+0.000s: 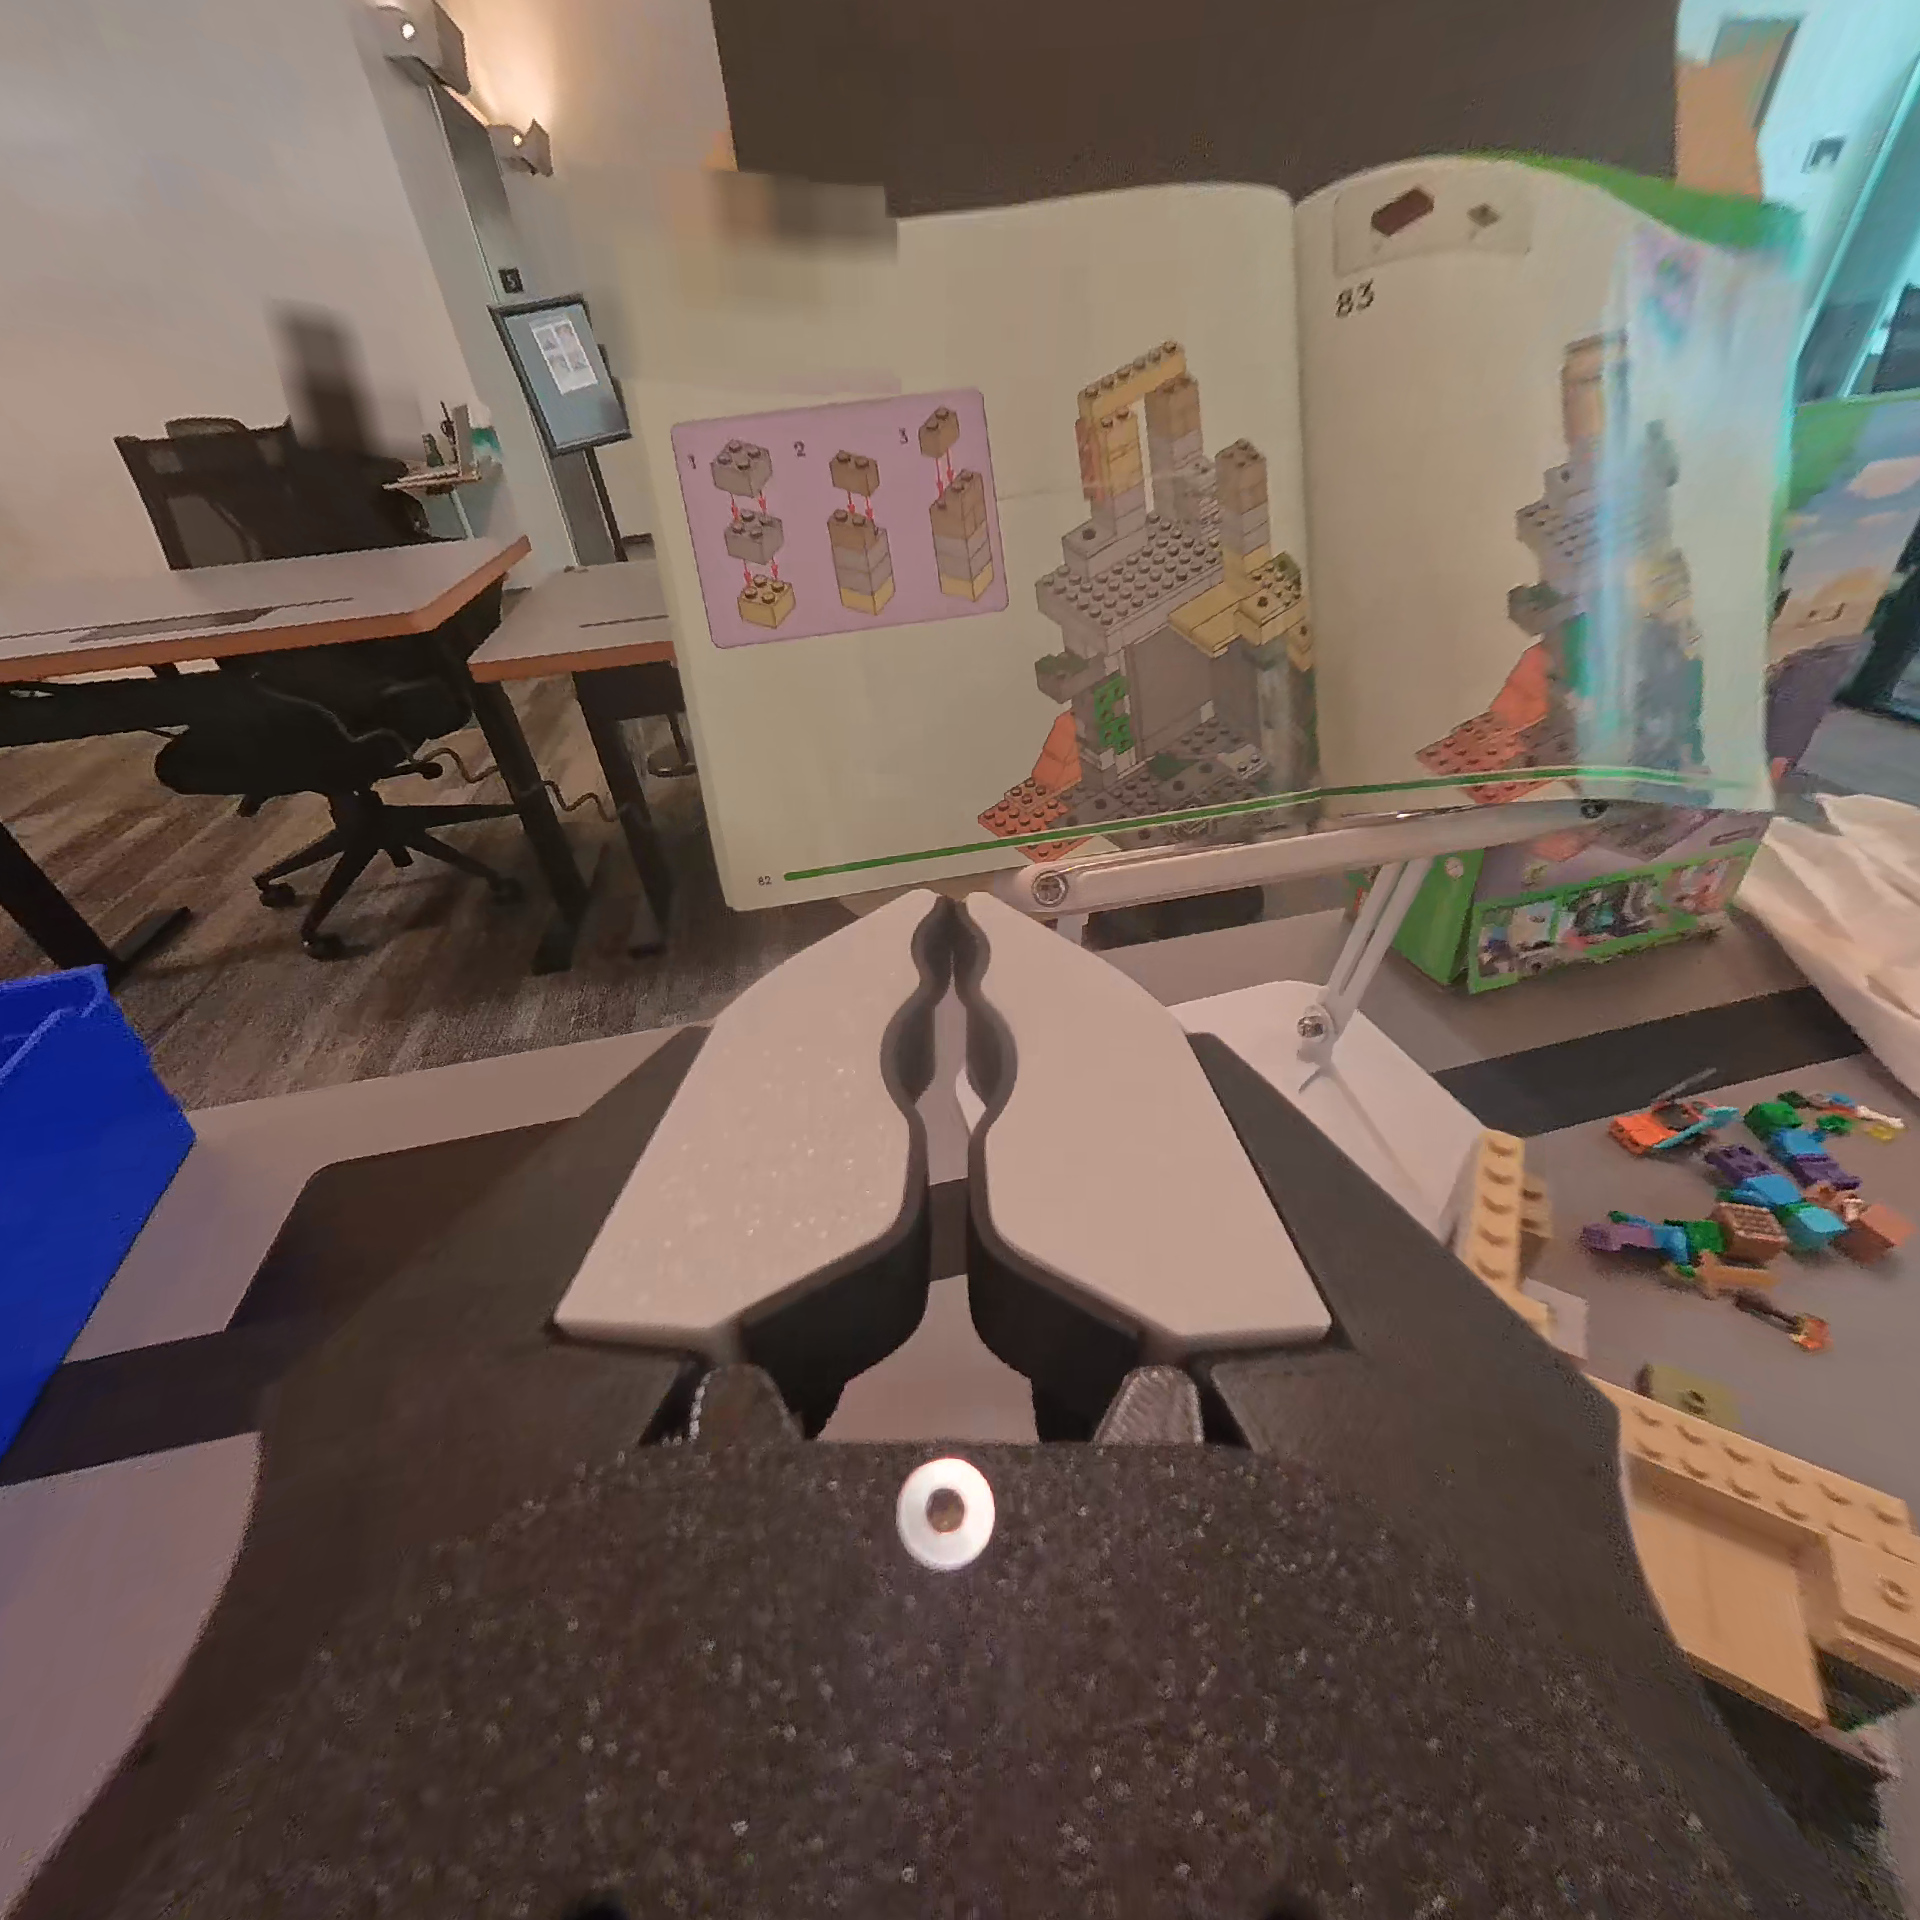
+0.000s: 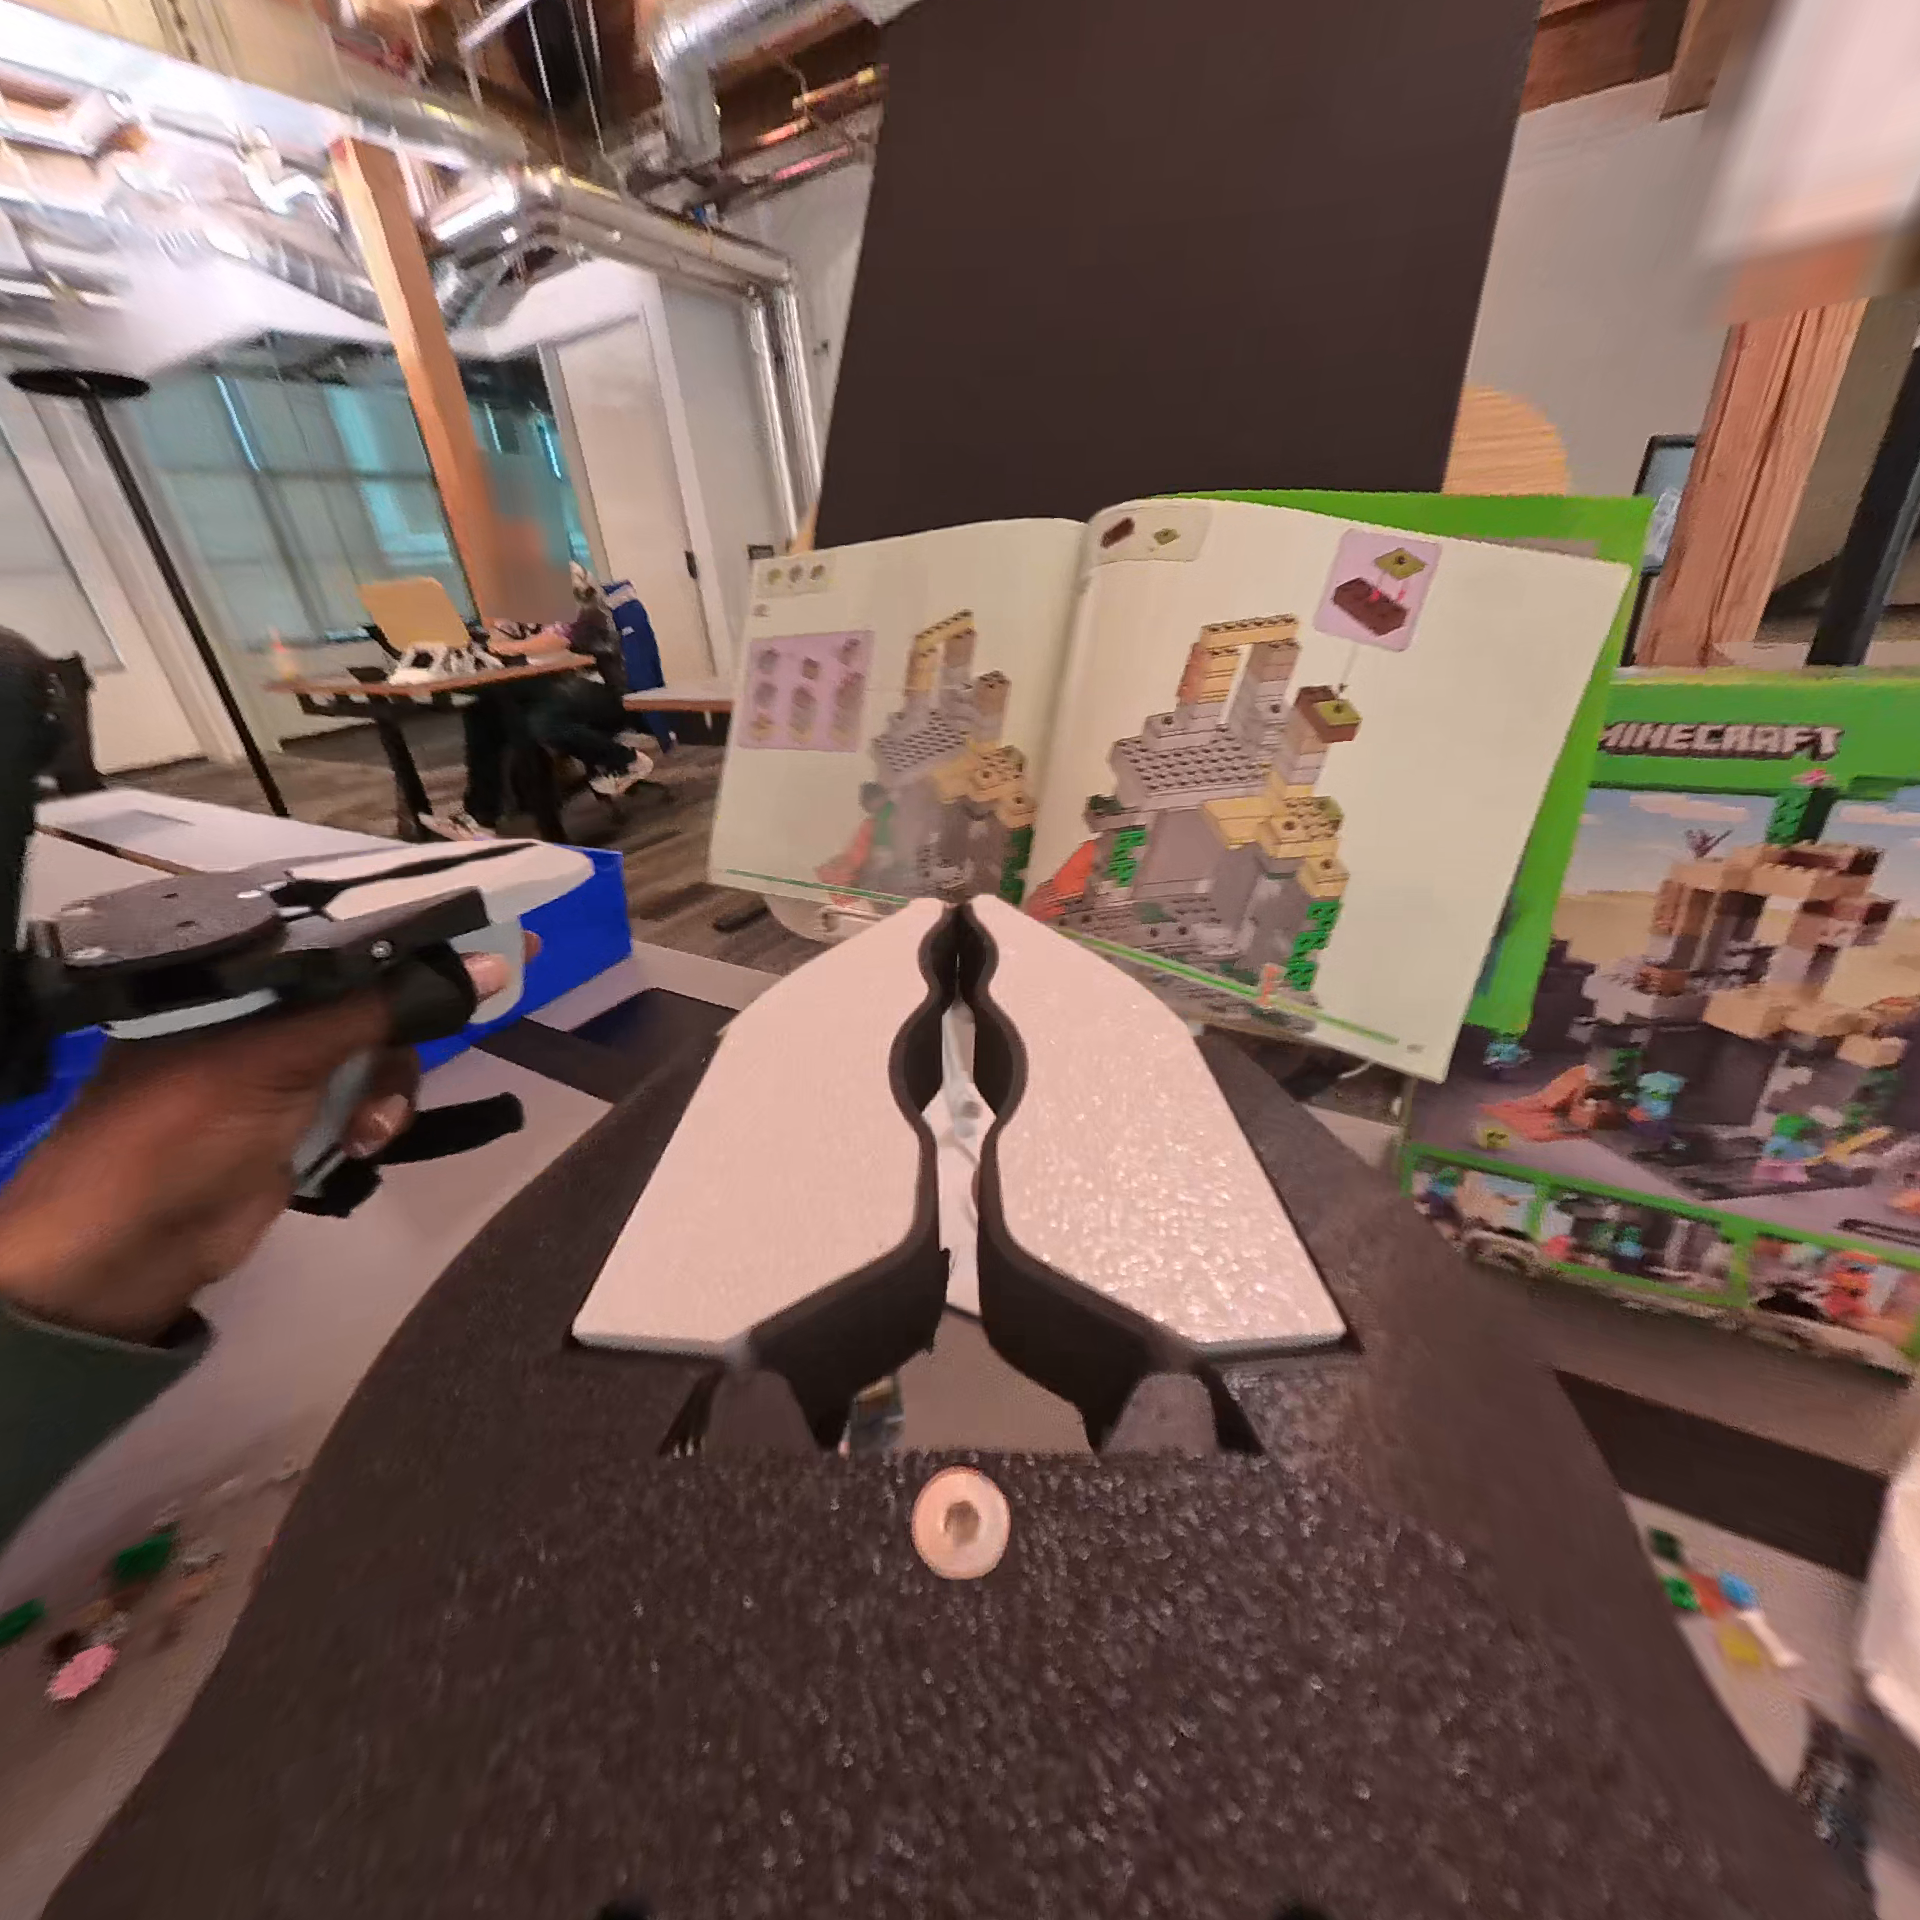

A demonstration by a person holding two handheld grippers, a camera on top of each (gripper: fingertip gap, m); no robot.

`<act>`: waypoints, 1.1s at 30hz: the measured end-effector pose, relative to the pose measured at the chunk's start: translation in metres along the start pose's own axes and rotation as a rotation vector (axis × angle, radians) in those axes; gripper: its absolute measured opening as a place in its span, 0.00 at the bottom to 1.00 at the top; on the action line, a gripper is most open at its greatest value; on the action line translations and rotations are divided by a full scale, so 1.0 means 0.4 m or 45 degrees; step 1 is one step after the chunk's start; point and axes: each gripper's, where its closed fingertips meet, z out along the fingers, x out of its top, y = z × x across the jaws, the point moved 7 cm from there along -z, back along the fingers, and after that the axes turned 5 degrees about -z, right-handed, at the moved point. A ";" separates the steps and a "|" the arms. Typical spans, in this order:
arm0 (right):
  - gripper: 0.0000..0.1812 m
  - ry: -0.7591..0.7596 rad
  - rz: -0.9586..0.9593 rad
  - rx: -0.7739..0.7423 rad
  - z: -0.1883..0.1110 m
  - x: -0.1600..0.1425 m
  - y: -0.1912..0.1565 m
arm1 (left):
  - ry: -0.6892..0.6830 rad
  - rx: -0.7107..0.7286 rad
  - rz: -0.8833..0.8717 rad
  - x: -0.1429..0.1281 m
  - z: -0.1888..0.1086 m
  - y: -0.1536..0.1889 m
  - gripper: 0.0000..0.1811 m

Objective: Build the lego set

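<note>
Grey bench [image 1: 1662, 1382] under both my tools: left tool [image 1: 954, 914] and right tool [image 2: 958, 914] are clenched on nothing. Beyond their tips stands the open instruction booklet [image 2: 1174, 769]; loose lego pieces [image 1: 1766, 1205] and tan plates [image 1: 1725, 1538] lie right of my left tool.

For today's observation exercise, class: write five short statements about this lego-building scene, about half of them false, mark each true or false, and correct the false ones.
1. Both tongs, the left tongs and the right tongs, are shut and hold nothing. True.
2. The instruction booklet lies closed and flat on the table. False: it stands open, propped upright on a stand.
3. The green set box stands to the right of the booklet. True.
4. Loose coloured lego pieces lie on the table. True.
5. A red bin sits on the left side. False: the bin is blue.
</note>
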 end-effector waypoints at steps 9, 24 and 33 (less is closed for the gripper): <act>0.00 -0.045 -0.016 0.033 -0.048 -0.071 -0.092 | 0.090 0.002 -0.087 0.013 -0.095 0.021 0.00; 0.00 -0.097 -0.002 0.100 -0.023 -0.114 -0.081 | 0.083 0.007 -0.025 -0.008 -0.064 0.037 0.00; 0.00 -0.144 -0.037 0.085 -0.014 -0.144 -0.077 | 0.146 -0.008 -0.024 0.118 0.054 -0.009 0.00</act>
